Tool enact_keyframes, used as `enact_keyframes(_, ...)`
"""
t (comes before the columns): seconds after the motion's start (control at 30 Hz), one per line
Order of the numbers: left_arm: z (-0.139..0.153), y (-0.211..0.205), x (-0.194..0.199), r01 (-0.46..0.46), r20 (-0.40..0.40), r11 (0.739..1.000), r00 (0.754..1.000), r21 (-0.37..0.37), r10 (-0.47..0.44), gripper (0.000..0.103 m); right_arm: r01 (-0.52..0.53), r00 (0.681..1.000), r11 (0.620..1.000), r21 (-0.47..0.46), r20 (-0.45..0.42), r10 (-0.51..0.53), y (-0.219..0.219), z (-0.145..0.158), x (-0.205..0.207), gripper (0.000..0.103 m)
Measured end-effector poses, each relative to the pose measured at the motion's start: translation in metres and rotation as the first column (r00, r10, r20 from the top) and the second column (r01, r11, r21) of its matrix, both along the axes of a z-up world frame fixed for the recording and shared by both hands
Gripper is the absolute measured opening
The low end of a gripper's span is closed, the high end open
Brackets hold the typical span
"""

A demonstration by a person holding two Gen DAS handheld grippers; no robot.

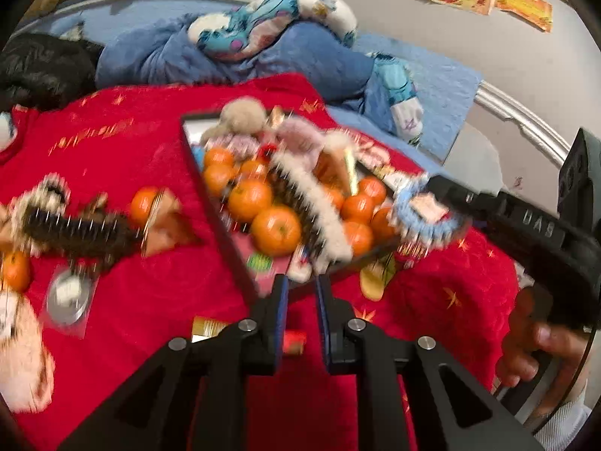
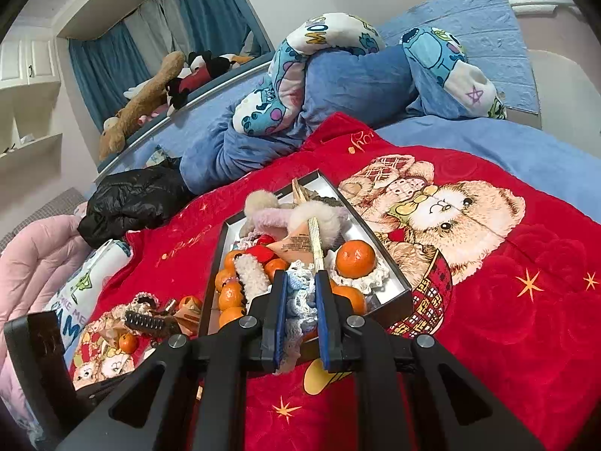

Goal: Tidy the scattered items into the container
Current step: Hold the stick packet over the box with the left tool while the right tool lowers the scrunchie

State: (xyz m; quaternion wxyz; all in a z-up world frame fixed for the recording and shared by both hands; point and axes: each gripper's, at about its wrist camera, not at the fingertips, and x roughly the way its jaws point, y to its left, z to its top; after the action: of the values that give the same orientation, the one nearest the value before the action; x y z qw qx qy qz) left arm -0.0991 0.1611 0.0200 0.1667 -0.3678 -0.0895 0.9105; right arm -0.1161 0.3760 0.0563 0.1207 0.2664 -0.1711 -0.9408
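On the red blanket (image 2: 526, 338) the black-rimmed box (image 2: 398, 285) sits mid-scene, with open blanket to its right and near side, while its left is crowded by a dark comb clip (image 1: 79, 233) and loose tangerines (image 1: 144, 199). The box holds tangerines (image 2: 355, 257), fluffy clips (image 1: 311, 203) and packets. The right gripper (image 2: 300, 289) pinches a blue crocheted scrunchie (image 2: 300, 300) over the box's near end; the left gripper (image 1: 302, 289), pressed together and empty, hangs at the near rim.

Place: home bedroom | Evidence: bed under red teddy-bear blanket (image 2: 488, 282), blue duvet (image 2: 349, 86) at 12 o'clock | plush toys (image 2: 157, 90) on ledge, 10 o'clock (blue curtains (image 2: 109, 71) behind) | white shelves (image 2: 30, 112) at 9 o'clock
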Motion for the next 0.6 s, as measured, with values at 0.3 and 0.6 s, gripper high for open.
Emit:
enact_keyframes(0.3,-0.023,0.008,0.004,-0.035,0.065,0.994,0.997,-0.099,0.042,0.026,-0.016,1.0,1.0,-0.002,-0.006,0.016,-0.006,0.001,0.001,0.016)
enact_keyframes(0.6,-0.024,0.023,0.007,-0.026,0.025,0.985,0.999,-0.169,0.031,0.051,-0.018,1.0,0.999,-0.027,-0.008,0.018,-0.002,0.001,0.002,0.016)
